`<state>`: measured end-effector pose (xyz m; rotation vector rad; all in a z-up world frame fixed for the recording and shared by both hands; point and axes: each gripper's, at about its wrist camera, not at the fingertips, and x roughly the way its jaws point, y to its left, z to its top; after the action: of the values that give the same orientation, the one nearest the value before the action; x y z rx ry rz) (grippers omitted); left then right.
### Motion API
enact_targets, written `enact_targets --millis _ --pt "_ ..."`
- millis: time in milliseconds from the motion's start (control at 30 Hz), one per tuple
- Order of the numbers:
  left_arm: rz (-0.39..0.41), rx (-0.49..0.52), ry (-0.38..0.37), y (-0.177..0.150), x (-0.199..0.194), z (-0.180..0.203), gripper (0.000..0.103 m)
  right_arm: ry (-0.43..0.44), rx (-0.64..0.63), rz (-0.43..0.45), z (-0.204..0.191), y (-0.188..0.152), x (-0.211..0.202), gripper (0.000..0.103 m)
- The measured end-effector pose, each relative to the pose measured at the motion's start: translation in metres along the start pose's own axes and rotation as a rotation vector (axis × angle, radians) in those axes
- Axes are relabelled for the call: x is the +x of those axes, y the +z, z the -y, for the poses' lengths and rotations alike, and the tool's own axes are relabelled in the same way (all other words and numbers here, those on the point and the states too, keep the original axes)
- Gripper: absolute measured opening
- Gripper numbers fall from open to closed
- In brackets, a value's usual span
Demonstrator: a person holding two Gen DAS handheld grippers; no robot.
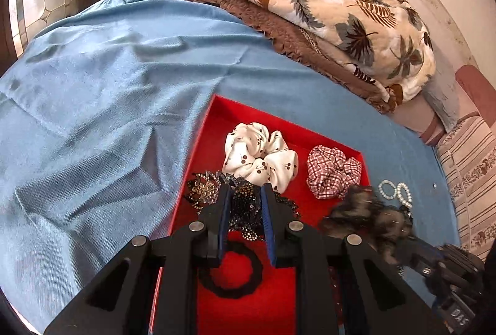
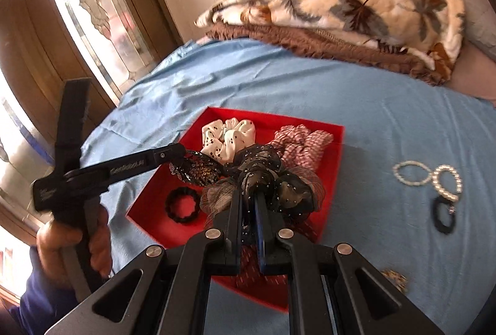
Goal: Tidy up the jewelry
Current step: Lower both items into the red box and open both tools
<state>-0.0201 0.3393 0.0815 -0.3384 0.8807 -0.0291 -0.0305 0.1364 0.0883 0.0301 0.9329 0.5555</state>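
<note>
Blue bedspread (image 2: pixel 310 93), right gripper (image 2: pixel 248 198) clamping sheer scrunchie (image 2: pixel 266 174) above red tray (image 2: pixel 336 149)

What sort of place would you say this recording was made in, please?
Most likely a bedroom: the work surface is a bed under a blue sheet, with a folded leaf-print blanket stacked at its far side, and a stained-glass window beside it. A red tray of hair accessories sits on the sheet.

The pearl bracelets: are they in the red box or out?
Out. The pearl bracelets lie on the blue sheet, beside the red box.
</note>
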Motion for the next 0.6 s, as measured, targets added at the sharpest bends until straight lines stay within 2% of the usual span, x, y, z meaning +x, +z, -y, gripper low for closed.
enact_targets --millis 300,600 --pt "0.011 0.003 0.024 0.001 0.011 0.003 0.022 0.008 0.031 -0.123 -0.004 -0.003 0.044 0.009" --pt "0.006 -0.025 -0.001 0.001 0.010 -0.001 0.025 0.160 0.064 -0.207 -0.023 -0.029 0.044 0.009"
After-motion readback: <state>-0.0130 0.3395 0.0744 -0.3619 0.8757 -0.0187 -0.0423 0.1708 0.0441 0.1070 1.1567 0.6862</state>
